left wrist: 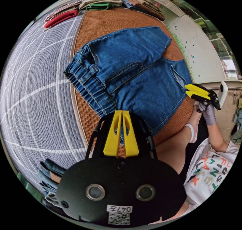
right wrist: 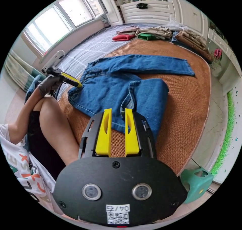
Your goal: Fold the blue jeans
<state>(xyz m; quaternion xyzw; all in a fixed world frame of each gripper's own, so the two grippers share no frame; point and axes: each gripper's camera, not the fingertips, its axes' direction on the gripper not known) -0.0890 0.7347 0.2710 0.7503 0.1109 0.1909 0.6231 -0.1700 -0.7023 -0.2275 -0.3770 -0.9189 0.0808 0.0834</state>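
jaws of left gripper (left wrist: 121,112) pinch blue jeans (left wrist: 131,73); right gripper (right wrist: 118,111) hovers parted.

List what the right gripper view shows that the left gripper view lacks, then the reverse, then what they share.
Right gripper view: bright windows, a green stool and white cabinets.
Left gripper view: a stack of folded denim at the bed's edge.
Shared: the blue jeans on the brown mat, the clothes pile beyond, the left gripper shut on the jeans' waistband edge, and the right gripper, fingers open, at the folded leg.
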